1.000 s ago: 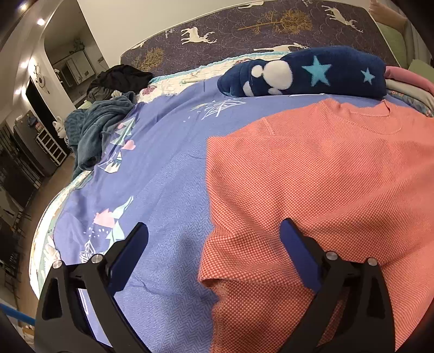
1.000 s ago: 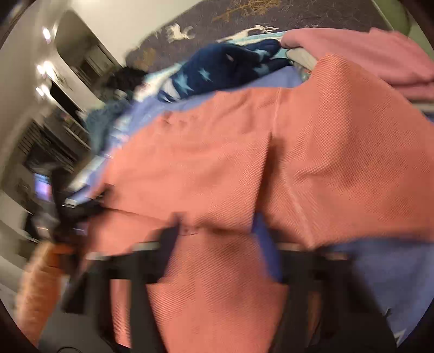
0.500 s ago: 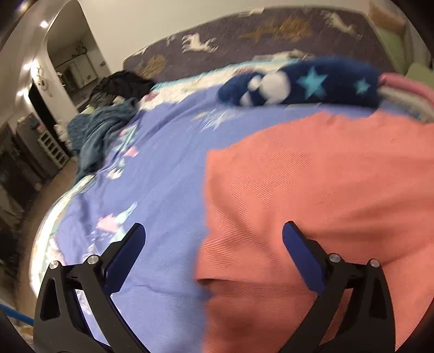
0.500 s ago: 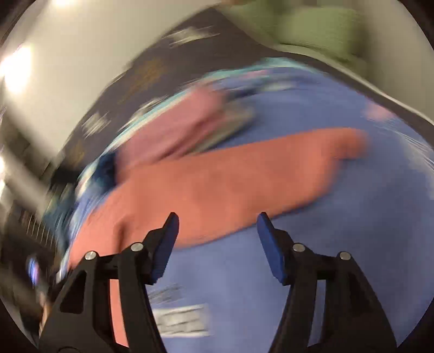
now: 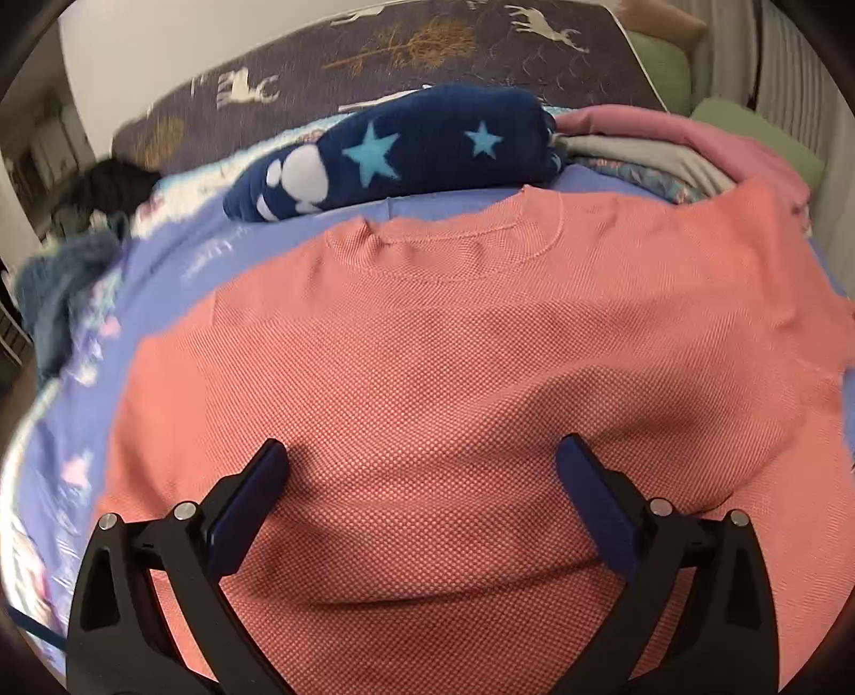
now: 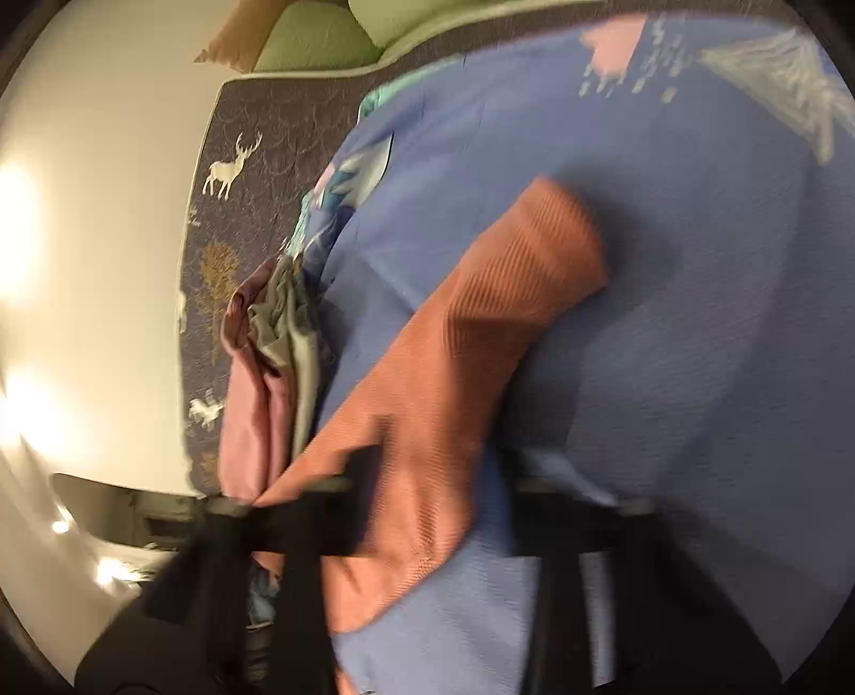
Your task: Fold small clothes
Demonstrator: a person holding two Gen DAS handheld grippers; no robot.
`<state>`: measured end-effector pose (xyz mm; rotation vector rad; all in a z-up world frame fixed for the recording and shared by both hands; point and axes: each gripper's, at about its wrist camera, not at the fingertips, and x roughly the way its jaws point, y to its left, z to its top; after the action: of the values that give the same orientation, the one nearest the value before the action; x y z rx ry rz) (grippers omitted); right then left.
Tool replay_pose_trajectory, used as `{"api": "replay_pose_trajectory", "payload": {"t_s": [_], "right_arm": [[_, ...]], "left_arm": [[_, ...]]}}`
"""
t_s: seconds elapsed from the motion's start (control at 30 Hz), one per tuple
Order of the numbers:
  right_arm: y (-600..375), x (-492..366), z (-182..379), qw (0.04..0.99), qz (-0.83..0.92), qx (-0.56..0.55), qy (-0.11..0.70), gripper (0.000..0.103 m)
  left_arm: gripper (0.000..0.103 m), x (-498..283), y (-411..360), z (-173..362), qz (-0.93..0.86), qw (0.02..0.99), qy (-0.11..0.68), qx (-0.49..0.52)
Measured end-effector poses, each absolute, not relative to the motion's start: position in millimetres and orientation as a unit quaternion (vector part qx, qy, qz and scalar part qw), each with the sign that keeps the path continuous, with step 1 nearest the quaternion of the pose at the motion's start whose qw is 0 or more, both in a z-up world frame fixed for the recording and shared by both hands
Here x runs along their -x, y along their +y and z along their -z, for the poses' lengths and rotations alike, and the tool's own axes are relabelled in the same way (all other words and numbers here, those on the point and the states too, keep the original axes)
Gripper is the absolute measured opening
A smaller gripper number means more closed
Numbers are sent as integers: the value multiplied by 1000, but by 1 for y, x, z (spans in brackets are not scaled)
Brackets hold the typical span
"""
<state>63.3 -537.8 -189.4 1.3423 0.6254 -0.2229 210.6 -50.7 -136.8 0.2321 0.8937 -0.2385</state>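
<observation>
A: Left view gave the whole shirt (image 5: 454,363), spread flat on the blue sheet (image 5: 160,278), collar toward the headboard (image 5: 427,48). Left claw (image 5: 422,476) stood wide apart over the lower body of the shirt, nothing between the pads.

B: Right view showed only a sleeve (image 6: 481,331) (blurred), lying on the sheet (image 6: 694,267) and running back toward the right claw (image 6: 443,481). Fingers there were smeared dark bars; they looked spread, with the sleeve between them. I could not tell whether they touched the cloth.

A: Fabric?

B: Coral, waffle-knit, ribbed collar, with a soft wrinkle across the body near the left claw.

A: Only the left view had the navy star fleece (image 5: 406,155), just beyond the collar. The pink and grey clothes (image 6: 267,347) showed in both views, piled beside the shirt's shoulder.
</observation>
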Motion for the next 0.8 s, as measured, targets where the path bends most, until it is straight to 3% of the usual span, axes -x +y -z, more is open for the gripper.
{"api": "replay_pose_trajectory", "payload": {"t_s": [0.13, 0.37, 0.43, 0.47, 0.5, 0.6, 0.8], "right_arm": [[-524, -63, 156, 770, 83, -585, 241, 5], [-336, -120, 34, 911, -106, -302, 258, 6], [-263, -133, 34, 923, -165, -189, 292, 17], [-239, -137, 42, 923, -174, -143, 311, 44], [-220, -139, 53, 923, -172, -100, 331, 62], [-191, -135, 91, 910, -164, -25, 381, 60], [-231, -128, 108, 899, -148, -70, 406, 60]], "left_arm": [[102, -211, -48, 140, 121, 887, 435, -95], [101, -210, -43, 137, 133, 890, 429, -71], [101, -209, -36, 133, 147, 892, 424, -45], [101, -209, -30, 131, 157, 893, 422, -26], [101, -209, -26, 129, 166, 892, 420, -9], [101, -207, -16, 125, 201, 887, 415, 35], [101, -206, -14, 121, 248, 870, 417, 90]]}}
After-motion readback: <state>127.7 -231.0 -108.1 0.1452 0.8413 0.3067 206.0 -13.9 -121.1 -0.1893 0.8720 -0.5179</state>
